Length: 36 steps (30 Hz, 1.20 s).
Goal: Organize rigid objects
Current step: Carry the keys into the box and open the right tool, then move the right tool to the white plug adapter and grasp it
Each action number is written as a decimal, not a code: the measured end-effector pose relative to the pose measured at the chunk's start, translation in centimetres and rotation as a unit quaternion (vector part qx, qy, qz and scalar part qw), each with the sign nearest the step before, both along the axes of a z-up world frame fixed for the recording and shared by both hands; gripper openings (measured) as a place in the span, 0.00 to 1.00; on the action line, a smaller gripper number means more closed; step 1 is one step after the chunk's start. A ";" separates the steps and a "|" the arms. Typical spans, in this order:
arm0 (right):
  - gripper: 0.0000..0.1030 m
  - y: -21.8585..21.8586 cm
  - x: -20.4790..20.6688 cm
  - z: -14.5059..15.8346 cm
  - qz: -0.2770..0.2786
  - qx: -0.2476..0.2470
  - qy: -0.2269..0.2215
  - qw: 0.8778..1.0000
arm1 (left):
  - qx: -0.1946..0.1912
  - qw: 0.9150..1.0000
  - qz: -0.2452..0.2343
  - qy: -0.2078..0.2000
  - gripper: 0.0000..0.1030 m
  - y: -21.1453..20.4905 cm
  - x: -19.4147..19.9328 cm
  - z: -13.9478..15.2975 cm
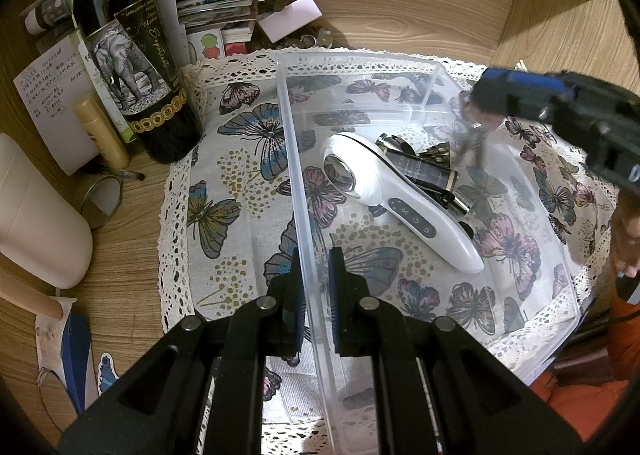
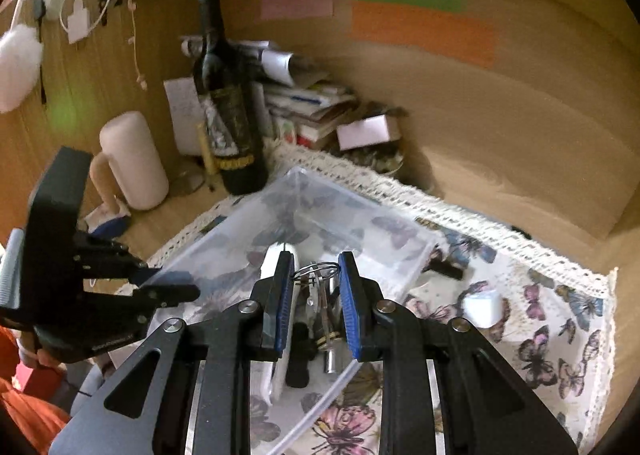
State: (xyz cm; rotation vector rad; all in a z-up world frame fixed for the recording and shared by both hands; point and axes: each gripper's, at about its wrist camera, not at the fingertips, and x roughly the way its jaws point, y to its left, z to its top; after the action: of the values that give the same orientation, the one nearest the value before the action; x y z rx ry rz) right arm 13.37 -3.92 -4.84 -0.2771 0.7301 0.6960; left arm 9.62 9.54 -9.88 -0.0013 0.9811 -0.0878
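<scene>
Between the right gripper (image 2: 314,273) pads, keys (image 2: 318,275) hang above the bin (image 2: 224,239).

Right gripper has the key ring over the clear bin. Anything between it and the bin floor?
Partly. Below the key ring in the right gripper lie the white handheld device and dark tubes; the clear bin is bare elsewhere.

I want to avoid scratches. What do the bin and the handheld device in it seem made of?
The bin looks like clear, glossy plastic: the butterfly cloth shows through its walls. The handheld device seems to be smooth white plastic with a shiny, probably metal, round head.
</scene>
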 end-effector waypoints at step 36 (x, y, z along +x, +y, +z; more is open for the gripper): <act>0.43 -5.5 3.0 1.7 -0.104 0.003 -0.011 0.994 | 0.002 1.000 0.000 0.000 0.08 0.0 0.1 -0.1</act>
State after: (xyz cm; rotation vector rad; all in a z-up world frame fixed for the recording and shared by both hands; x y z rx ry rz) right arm 16.33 -9.44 -3.18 -0.1992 0.7244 0.4964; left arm 9.71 9.54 -9.96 0.0027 0.9809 -0.0851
